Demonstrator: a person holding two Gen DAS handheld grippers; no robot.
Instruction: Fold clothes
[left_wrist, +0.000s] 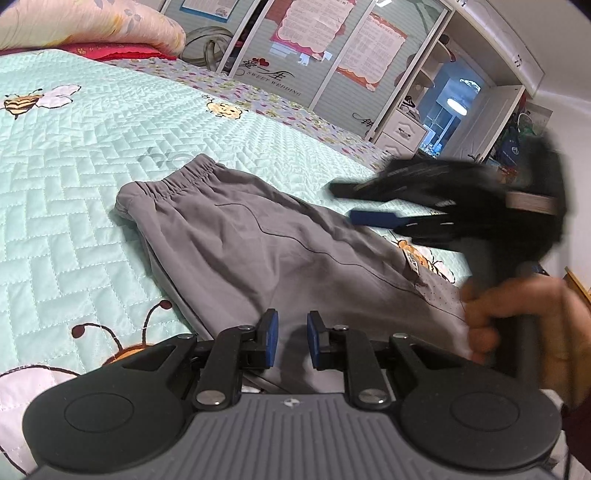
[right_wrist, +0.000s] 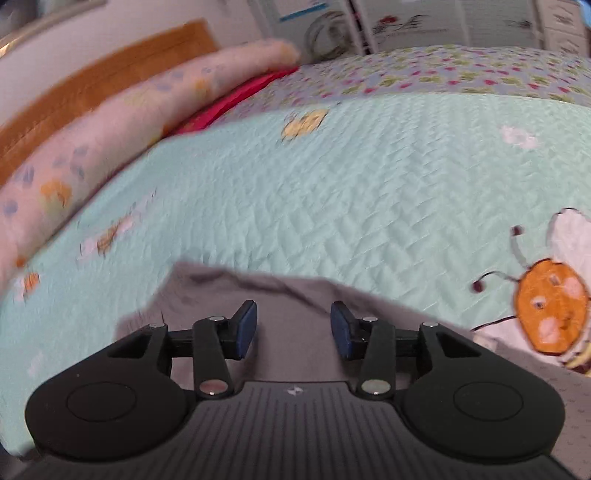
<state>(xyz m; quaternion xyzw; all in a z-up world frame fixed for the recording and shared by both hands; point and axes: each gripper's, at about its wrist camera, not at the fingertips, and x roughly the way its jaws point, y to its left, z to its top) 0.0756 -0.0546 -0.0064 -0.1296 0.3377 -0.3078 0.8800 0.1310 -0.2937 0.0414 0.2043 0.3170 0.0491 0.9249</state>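
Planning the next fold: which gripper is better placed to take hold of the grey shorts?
Left. The left gripper sits at the grey shorts hem, jaws apart. The right gripper is blurred above them.

- The left gripper (left_wrist: 291, 334) is matte black, with two round discs flanking a grey ribbed plate that bears a small white emblem
- Its fingers (left_wrist: 271, 332) carry blue pads, on black links with silver screw heads
- The right gripper (right_wrist: 293, 325) has the same build
- The right hand (left_wrist: 517, 317) shows a dark red sleeve edge
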